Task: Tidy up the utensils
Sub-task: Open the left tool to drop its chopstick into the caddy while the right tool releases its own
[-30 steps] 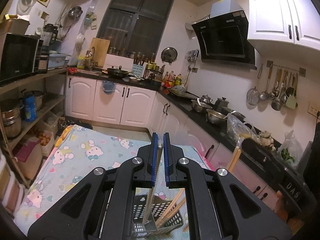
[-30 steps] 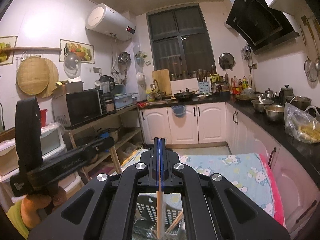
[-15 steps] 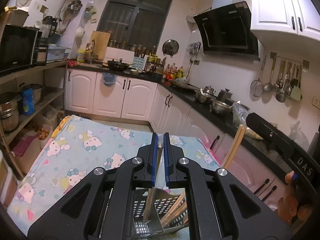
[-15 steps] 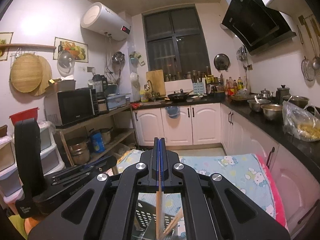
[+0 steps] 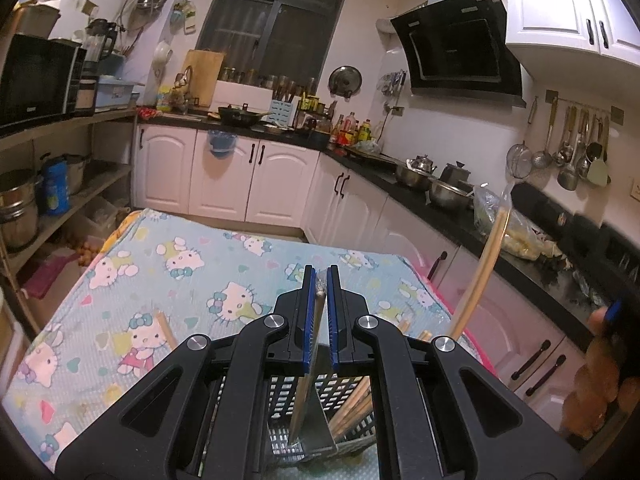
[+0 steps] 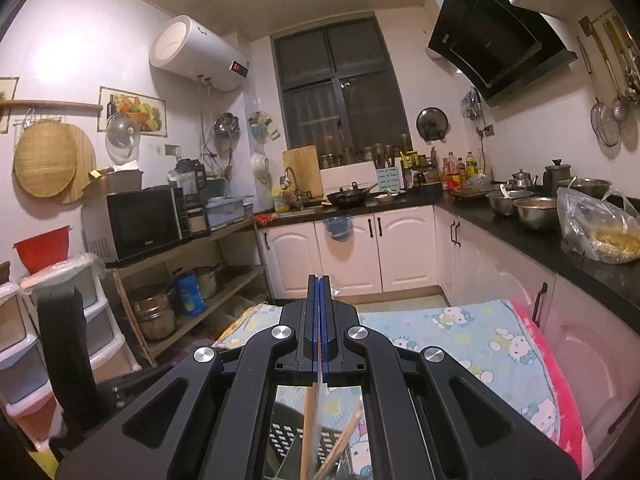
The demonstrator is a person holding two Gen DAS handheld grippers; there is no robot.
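Note:
My left gripper (image 5: 321, 276) is shut on a flat metal utensil (image 5: 306, 392) that hangs down into a black perforated basket (image 5: 280, 396) just below the fingers. Several wooden chopsticks (image 5: 356, 402) lean in the basket's right side. My right gripper (image 6: 319, 284) is shut on a wooden chopstick (image 6: 309, 420) whose lower end dips into the same basket (image 6: 286, 436), beside another slanted chopstick (image 6: 344, 436). In the left wrist view that held chopstick (image 5: 482, 264) rises at the right, with a hand (image 5: 592, 384) on the right tool.
The basket stands on a table under a blue cartoon-cat cloth (image 5: 180, 280); one loose chopstick (image 5: 165, 330) lies on it. A black counter (image 6: 560, 248) with bowls and a bag runs along the right. Wooden shelves with pots (image 6: 160, 312) stand on the left.
Both grippers have sunk toward the basket, the left one more. The metal utensil and the chopstick reach deeper into it. Both stay shut on what they hold.

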